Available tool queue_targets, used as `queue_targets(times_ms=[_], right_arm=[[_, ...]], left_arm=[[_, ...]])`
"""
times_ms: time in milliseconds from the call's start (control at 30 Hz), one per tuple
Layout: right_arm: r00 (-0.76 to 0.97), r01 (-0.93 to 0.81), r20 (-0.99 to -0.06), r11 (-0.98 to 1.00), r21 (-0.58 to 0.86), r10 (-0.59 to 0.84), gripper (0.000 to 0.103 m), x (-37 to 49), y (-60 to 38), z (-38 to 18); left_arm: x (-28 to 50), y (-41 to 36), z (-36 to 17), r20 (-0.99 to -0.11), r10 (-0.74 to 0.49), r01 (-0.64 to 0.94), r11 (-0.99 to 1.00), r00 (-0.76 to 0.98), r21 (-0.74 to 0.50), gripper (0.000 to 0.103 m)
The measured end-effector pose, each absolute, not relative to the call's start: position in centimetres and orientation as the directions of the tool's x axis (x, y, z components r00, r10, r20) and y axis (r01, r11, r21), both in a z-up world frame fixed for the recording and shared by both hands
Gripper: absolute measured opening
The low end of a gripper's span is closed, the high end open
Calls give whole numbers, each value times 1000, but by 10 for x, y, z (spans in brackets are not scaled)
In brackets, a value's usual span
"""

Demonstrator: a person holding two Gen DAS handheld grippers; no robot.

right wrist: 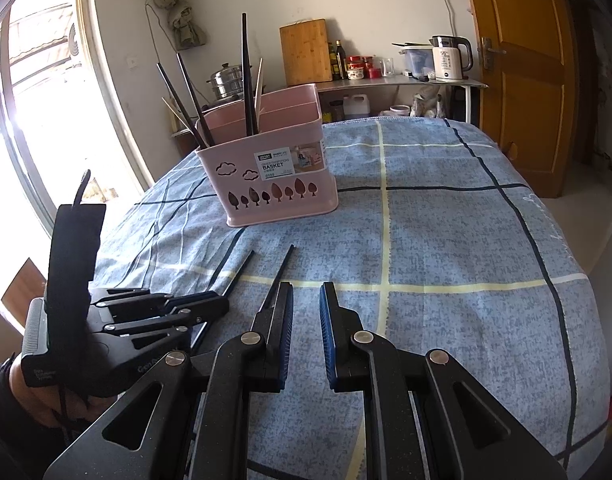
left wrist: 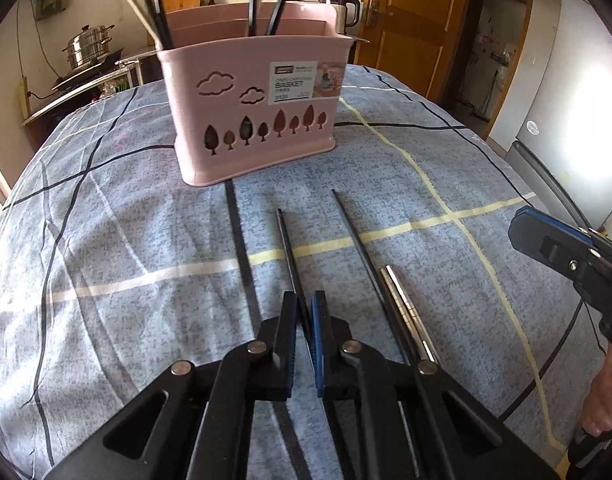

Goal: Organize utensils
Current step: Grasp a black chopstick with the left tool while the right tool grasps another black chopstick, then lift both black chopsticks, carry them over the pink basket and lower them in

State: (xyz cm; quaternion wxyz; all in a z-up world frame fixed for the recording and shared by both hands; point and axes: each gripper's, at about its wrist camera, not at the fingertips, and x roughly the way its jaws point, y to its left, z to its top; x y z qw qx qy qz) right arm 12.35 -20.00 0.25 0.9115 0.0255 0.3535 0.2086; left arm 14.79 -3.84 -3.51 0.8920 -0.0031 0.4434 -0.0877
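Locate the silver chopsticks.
Left wrist view: silver chopsticks lie on the tablecloth, just right of two black chopsticks, in front of the pink basket.

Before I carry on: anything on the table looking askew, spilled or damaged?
Nothing spilled or broken. The pink basket stands upright with chopsticks leaning in it. Three chopsticks are still loose on the cloth: one black chopstick between the left gripper jaws, another black one and a silver one beside it.
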Motion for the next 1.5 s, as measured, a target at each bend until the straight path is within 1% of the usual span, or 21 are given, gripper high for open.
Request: queue_targets(times_ms=[100,300,400,567,733,1033,1233,1267,1300,1367,1500], right_arm=[[656,-368,-639,909,195,403,14,124,-197,0],[634,-387,-661,905,179,402,14,130,-182,-4],[615,-395,-682,903,169,396,14,137,-173,-8],[574,-394,-726,905,158,377,14,155,-159,-18],[550,-396,-748,904,159,373,14,170,-146,-24],[508,-394,-792,909,136,339,14,189,-127,-42],[517,-389,-794,914,116,321,14,195,-122,-43],[521,-390,-794,915,103,311,13,194,-120,-43],[527,-388,-795,917,89,300,9,194,-118,-43],[525,-386,-795,918,95,303,8,194,-119,-42],[518,-385,-790,914,127,328,7,193,-123,-39]], left_arm=[[144,-21,-36,-797,-128,108,991,590,-80,7],[140,7,-35,-800,-128,59,992,585,-115,7],[143,13,-34,-799,-147,64,989,583,-136,8],[158,15,-33,-801,-156,77,988,578,-136,8],[173,14,-36,-806,-156,77,988,571,-137,9],[176,11,-38,-795,-161,88,987,585,-135,10],[181,3,-39,-789,-144,116,989,598,-93,12],[181,1,-39,-788,-136,117,990,601,-82,12],[181,-1,-39,-787,-128,120,990,604,-69,12],[179,-3,-39,-785,-119,127,991,608,-51,12],[178,1,-39,-786,-134,121,990,604,-76,8]])
